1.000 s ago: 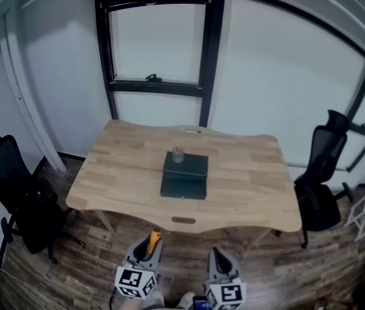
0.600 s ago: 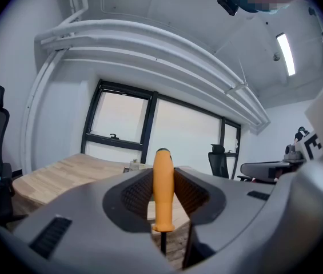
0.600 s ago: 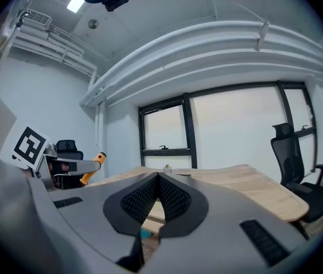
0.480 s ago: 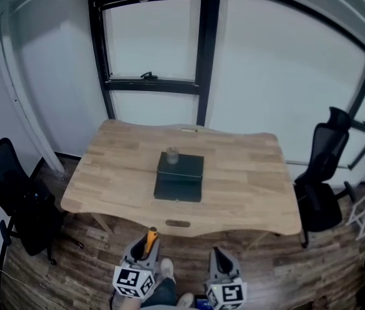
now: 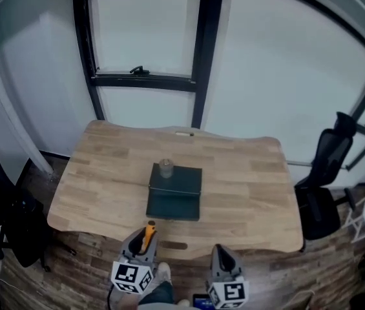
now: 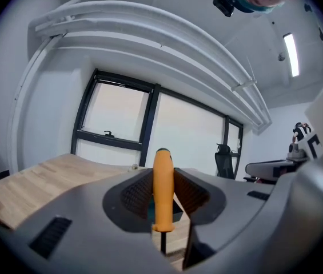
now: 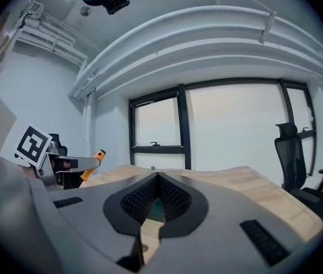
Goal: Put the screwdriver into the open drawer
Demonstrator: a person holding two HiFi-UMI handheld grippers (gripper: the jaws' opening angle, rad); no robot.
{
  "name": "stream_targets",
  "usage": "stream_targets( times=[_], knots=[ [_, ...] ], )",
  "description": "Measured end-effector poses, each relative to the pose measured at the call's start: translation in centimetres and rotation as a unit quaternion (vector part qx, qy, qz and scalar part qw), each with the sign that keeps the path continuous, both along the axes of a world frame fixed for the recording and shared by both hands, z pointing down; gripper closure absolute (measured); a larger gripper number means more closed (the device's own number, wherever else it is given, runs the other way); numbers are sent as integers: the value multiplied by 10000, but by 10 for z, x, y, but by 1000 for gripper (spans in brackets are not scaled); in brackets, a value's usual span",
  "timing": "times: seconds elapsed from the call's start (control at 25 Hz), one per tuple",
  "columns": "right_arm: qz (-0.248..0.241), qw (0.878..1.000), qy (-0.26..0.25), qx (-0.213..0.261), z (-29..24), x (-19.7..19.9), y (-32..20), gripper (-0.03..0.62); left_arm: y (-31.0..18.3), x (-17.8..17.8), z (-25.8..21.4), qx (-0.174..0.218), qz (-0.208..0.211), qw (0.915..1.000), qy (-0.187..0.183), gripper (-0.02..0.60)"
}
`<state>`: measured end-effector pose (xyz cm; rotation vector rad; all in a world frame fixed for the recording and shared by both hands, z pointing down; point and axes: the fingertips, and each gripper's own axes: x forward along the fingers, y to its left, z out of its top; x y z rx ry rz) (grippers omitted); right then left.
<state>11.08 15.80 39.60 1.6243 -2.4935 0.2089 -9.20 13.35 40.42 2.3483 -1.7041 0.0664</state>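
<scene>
Orange-handled screwdriver (image 6: 162, 190) clamped in left claw (image 6: 162, 177) — right claw (image 7: 157, 178) pressed shut

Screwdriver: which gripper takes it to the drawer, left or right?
Left. The left tongs are shut on the screwdriver by its orange handle; the right tongs are shut and empty.

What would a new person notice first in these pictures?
The orange screwdriver stands out, clamped in the left gripper, low in the head view. Next comes the dark drawer box in the middle of the wooden table, with a small jar on top.
</scene>
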Motion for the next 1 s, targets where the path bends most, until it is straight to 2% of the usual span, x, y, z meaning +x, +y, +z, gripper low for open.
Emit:
stream_targets(
  times=[0.12,0.32,0.52,1.0],
  knots=[
    [84,9999,78,7,6,-4,-33,597,-34,-7,5,-79,84,9999,10,468],
    [131,9995,149,-262,11,-24,-72,597,-85,-17,8,-116,249,9996,79,468],
    [241,9994,106,-237,11,-42,-106,597,-123,-27,2,17,473,9988,75,468],
    [476,9986,96,-205,10,-48,-129,597,-145,-35,4,-36,714,9974,43,468]
  ],
)
